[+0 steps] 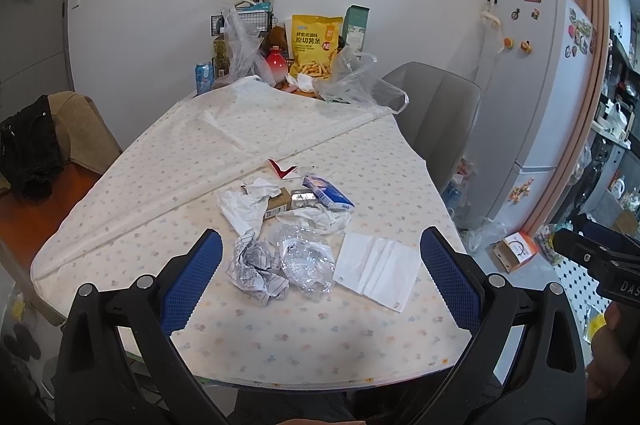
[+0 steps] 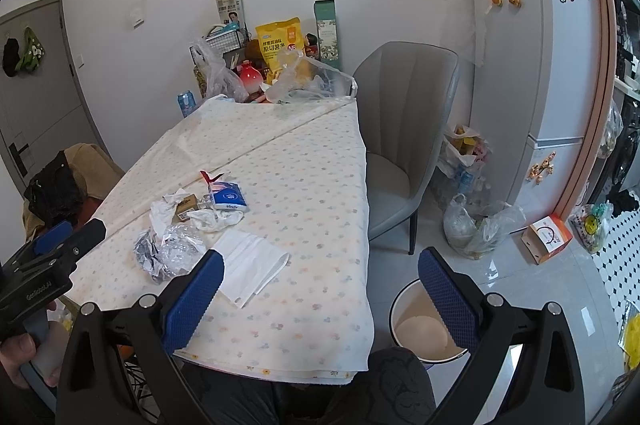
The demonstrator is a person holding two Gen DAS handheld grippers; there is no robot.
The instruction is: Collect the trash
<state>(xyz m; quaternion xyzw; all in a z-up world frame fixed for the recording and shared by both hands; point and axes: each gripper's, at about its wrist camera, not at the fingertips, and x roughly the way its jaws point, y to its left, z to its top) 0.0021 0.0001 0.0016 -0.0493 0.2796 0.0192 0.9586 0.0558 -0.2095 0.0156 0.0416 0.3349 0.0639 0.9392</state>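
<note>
Trash lies in a loose pile on the cloth-covered table (image 1: 160, 161): a crumpled printed paper (image 1: 256, 271), a clear plastic wrapper (image 1: 306, 263), a flat white napkin (image 1: 378, 271), crumpled white tissues (image 1: 244, 207), a small brown box (image 1: 278, 203), a blue tissue pack (image 1: 328, 193) and a red scrap (image 1: 282, 167). My left gripper (image 1: 320, 273) hovers open just before the pile, holding nothing. My right gripper (image 2: 320, 285) is open and empty over the table's near right edge, with the napkin (image 2: 252, 261) beside its left finger. A white bin (image 2: 420, 325) stands on the floor below it.
Snack bags, a can (image 1: 203, 77), a red vase (image 1: 278, 65) and plastic bags crowd the table's far end. A grey chair (image 2: 404, 141) stands on the right, a draped chair (image 1: 60, 137) on the left. Bags and a box (image 2: 548, 237) sit by the fridge (image 2: 560, 65).
</note>
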